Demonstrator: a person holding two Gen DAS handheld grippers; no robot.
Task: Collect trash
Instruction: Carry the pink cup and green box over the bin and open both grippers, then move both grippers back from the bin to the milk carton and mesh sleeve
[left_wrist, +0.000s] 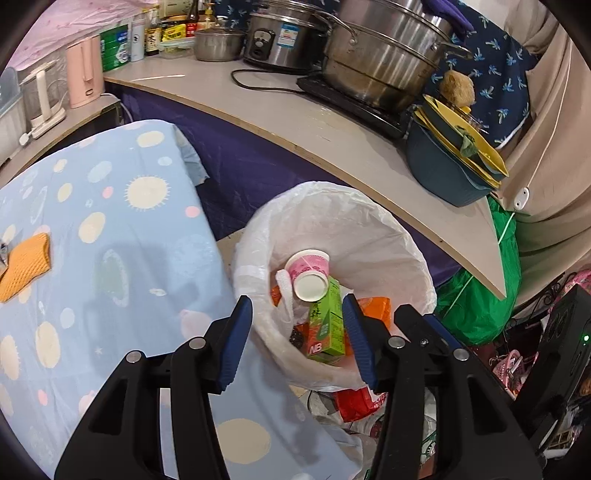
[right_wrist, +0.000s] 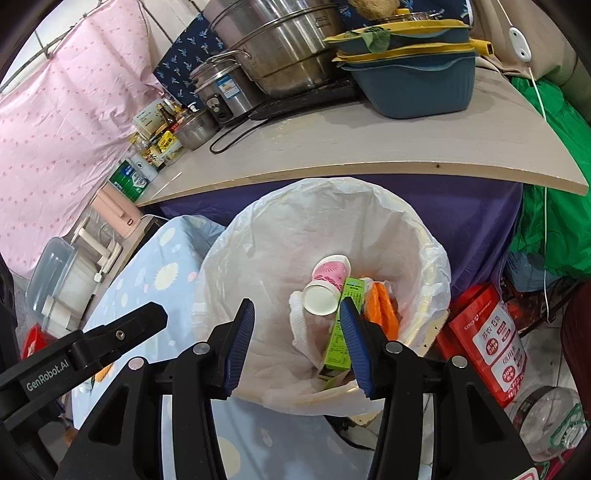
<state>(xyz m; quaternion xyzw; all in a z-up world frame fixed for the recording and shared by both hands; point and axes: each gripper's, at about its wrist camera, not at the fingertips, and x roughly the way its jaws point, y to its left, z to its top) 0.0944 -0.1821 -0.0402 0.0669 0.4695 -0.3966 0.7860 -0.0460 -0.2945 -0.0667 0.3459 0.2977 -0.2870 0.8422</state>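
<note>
A trash bin lined with a white plastic bag (left_wrist: 373, 225) (right_wrist: 369, 229) stands on the floor beside the table. Inside lie a pink paper cup (left_wrist: 308, 271) (right_wrist: 327, 282), a green drink carton (left_wrist: 327, 325) (right_wrist: 341, 332), white tissue (right_wrist: 303, 325) and orange wrappers (right_wrist: 384, 314). My left gripper (left_wrist: 297, 339) hangs over the bin's near rim, open, with nothing between its blue pads. My right gripper (right_wrist: 297, 343) is open too, above the same bin, nothing held. An orange sponge cloth (left_wrist: 26, 264) lies on the table at the far left.
The table wears a light blue spotted cloth (left_wrist: 110, 229). Behind the bin runs a counter (left_wrist: 280, 122) with steel pots (left_wrist: 380, 51), a rice cooker and a blue basin (left_wrist: 439, 170). Red bags (right_wrist: 491, 339), green plastic (right_wrist: 554, 184) and a clear bottle crowd the floor at right.
</note>
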